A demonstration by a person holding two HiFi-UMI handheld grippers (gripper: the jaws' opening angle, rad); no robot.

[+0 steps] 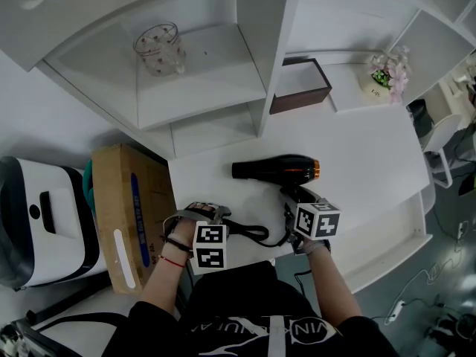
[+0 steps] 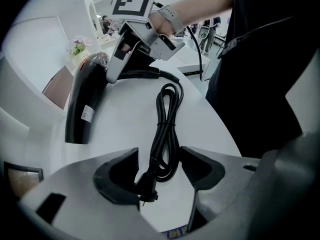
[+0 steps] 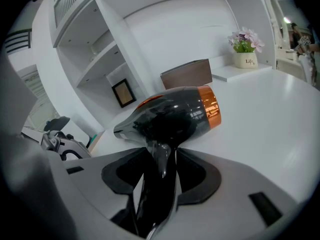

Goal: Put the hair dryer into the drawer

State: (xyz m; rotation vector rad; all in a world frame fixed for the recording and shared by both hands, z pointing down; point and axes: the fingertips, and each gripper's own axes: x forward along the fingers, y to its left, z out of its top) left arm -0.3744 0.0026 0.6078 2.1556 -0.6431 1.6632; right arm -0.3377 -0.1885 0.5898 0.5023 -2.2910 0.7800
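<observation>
A black hair dryer [image 1: 275,169] with an orange band lies on its side on the white desk [image 1: 372,155], its nozzle pointing left. Its handle [image 3: 160,149] runs between the jaws of my right gripper [image 1: 291,198] [image 3: 162,169]; a thin gap shows beside the left pad, so the jaws stand open around it. The dryer's bundled black cord [image 1: 251,233] [image 2: 167,129] trails left along the desk's front edge. My left gripper [image 1: 199,213] [image 2: 159,166] points steeply down over the cord's end, open, with the plug [image 2: 145,186] and the cord's loop between its pads.
Shelving rises behind the desk, with a glass jar [image 1: 158,48], a brown box [image 1: 299,84], a small framed picture [image 3: 122,92] and a flower pot [image 1: 387,76]. A cardboard box [image 1: 126,214] and a white appliance [image 1: 37,222] stand left. A white drawer-like ledge [image 1: 390,236] juts out below right.
</observation>
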